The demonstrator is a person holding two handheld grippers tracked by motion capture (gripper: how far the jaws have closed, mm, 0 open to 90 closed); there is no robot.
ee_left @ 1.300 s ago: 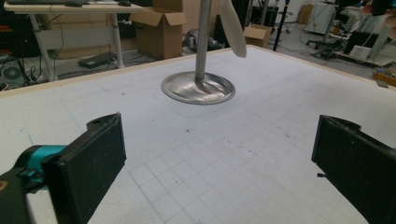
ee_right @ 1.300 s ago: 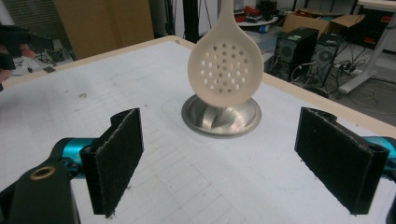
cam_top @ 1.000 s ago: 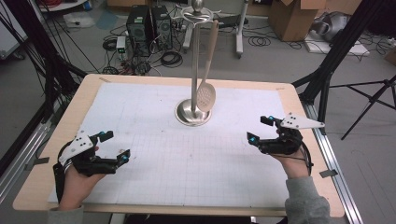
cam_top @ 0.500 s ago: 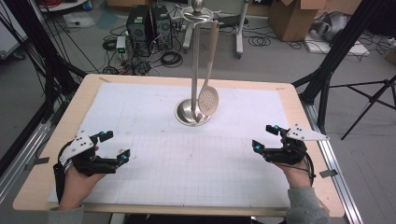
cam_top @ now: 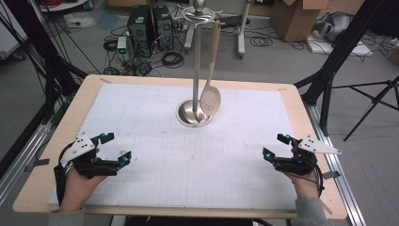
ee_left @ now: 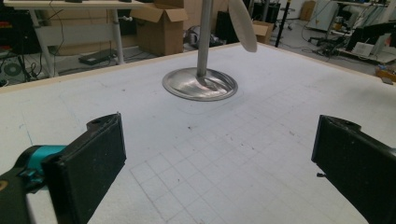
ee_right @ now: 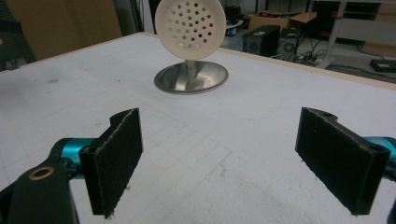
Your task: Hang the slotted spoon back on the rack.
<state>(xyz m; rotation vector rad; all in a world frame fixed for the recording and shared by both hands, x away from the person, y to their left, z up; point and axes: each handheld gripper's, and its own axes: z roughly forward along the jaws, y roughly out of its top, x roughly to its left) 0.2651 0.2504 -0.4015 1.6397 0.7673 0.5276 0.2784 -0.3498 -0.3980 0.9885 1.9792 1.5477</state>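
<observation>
The slotted spoon (cam_top: pixel 211 98) hangs from the stand (cam_top: pixel 195 70) mid-counter (cam_top: pixel 56 141), clear of the surface, while the left gripper (cam_top: pixel 114 149) and right gripper (cam_top: pixel 275 147) rest apart, jaws wide, empty.

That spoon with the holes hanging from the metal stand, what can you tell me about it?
The slotted spoon is cream-coloured and looks like plastic or silicone. It has a long, slim handle and a round, flat head pierced with many small holes, plain in the right gripper view. It hangs head down from the top ring of the metal stand, beside the pole, its head just above the round steel base. Whether the head touches the pole cannot be told. Both grippers are far from it.
</observation>
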